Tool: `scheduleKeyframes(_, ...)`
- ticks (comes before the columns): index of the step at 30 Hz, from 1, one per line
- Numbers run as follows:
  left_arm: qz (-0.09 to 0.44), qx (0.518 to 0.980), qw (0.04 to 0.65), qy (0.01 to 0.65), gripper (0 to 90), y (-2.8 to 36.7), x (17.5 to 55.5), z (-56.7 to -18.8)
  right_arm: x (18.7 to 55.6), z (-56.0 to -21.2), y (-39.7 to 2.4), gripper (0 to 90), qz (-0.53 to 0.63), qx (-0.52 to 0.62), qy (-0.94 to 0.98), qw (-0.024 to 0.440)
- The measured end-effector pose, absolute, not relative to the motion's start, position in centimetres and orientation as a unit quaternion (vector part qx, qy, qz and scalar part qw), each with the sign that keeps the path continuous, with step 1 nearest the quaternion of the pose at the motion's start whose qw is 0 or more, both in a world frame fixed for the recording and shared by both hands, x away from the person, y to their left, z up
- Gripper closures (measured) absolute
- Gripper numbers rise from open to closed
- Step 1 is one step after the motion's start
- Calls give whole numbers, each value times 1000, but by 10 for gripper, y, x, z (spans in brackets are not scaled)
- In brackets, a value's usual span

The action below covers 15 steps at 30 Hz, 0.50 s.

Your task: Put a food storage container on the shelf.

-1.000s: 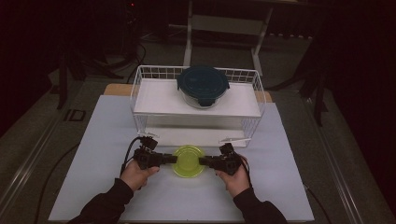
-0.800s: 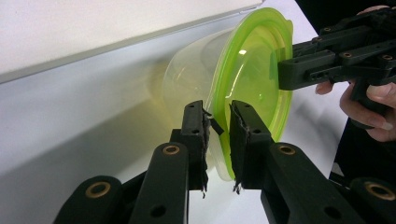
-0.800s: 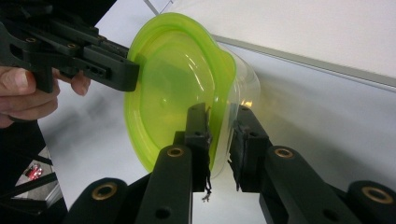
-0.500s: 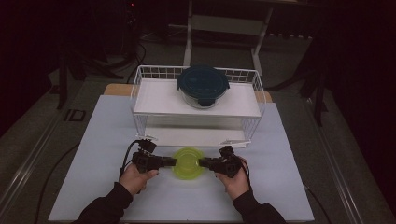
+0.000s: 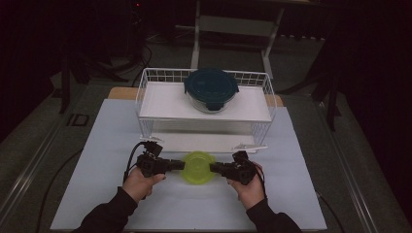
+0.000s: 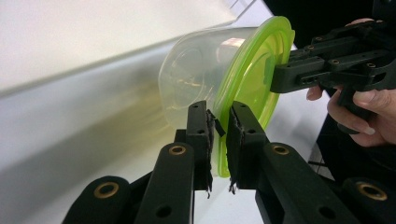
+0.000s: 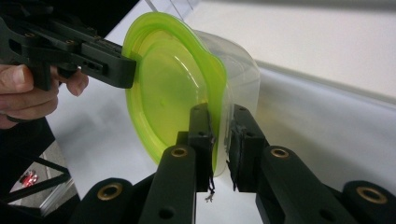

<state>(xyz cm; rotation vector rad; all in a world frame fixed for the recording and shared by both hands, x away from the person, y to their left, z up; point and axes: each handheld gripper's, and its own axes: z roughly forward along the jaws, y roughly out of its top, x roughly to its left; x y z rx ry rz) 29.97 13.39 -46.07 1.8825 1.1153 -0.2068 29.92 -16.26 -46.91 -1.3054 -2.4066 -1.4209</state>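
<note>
A clear plastic tub with a lime-green lid (image 5: 197,167) hangs between my two grippers, just in front of the wire rack. My left gripper (image 5: 182,165) is shut on the lid's rim at the tub's left side. In the left gripper view its jaws (image 6: 219,112) pinch the green lid (image 6: 252,79) at its edge, with the clear tub (image 6: 196,74) beyond. My right gripper (image 5: 212,167) is shut on the opposite rim. In the right gripper view its jaws (image 7: 223,114) clamp the lid (image 7: 168,88) and the tub's lip (image 7: 243,70), facing the left gripper (image 7: 126,70).
A white wire rack (image 5: 145,97) stands at the back of the table, just behind the tub. On its shelf sits a glass container with a dark teal lid (image 5: 211,89). A pale mat (image 5: 97,194) covers the table. Dark floor and a metal stand lie beyond.
The tub and my left gripper have risen a little off the mat. The right gripper has stayed almost still.
</note>
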Motion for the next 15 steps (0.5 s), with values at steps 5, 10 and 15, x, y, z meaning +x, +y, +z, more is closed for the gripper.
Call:
scheduleKeyframes(5, -74, 765, 465, 439, 796, 132, 296, -440, 293, -449, -166, 809, -469, -423, -775, 18)
scheduleKeyframes(10, -65, 766, 472, 432, 797, 129, 292, -421, 288, -432, -169, 809, -478, -424, -769, 11)
scheduleKeyframes(15, -62, 765, 480, 426, 798, 129, 289, -405, 285, -415, -171, 809, -485, -419, -767, 6)
